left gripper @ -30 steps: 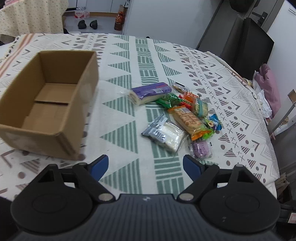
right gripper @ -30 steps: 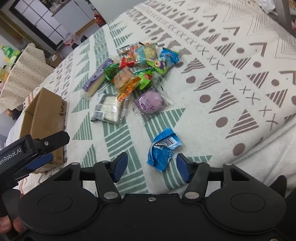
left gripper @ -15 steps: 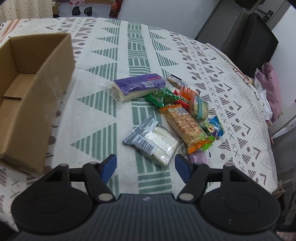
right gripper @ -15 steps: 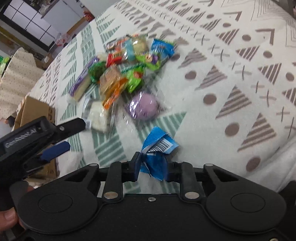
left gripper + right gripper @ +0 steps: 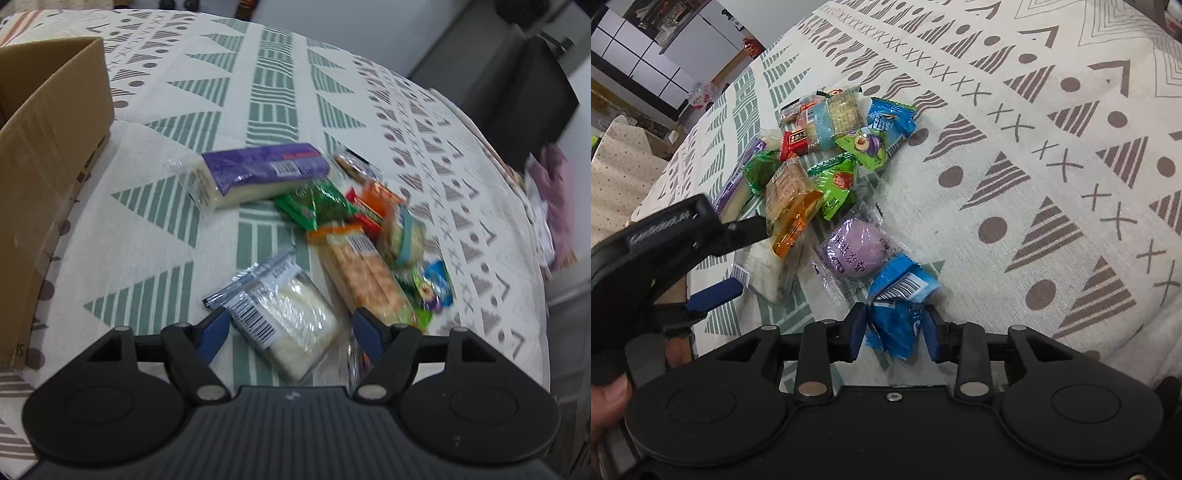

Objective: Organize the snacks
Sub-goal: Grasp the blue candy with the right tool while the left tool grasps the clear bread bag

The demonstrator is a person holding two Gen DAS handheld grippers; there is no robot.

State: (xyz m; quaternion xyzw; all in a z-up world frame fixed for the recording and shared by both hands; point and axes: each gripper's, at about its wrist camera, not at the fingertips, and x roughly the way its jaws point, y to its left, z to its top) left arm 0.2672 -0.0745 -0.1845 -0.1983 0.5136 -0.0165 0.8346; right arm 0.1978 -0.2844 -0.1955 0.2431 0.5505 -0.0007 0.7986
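Observation:
Snack packets lie in a heap on the patterned tablecloth (image 5: 155,206). My left gripper (image 5: 290,334) is low over a clear packet of white cake (image 5: 295,314). The packet lies between the fingers, the pads do not press it, and the jaws are opening slightly. The same gripper shows at the left of the right wrist view, its blue pad (image 5: 716,297) beside that packet. My right gripper (image 5: 895,328) is shut on a crumpled blue packet (image 5: 905,291), and its jaws are easing open. An open cardboard box (image 5: 48,147) stands at the left.
The heap holds a long purple-wrapped cake (image 5: 258,168), an orange cracker pack (image 5: 365,273), a round purple bun (image 5: 855,249) and several small sweets (image 5: 857,125). The table's edge curves off at the right, with a dark chair (image 5: 524,92) beyond. A hand (image 5: 605,402) grips the left tool.
My left gripper moved right and down from the box to the heap and now straddles the white cake packet. My right gripper closed on the blue packet, then loosened a little.

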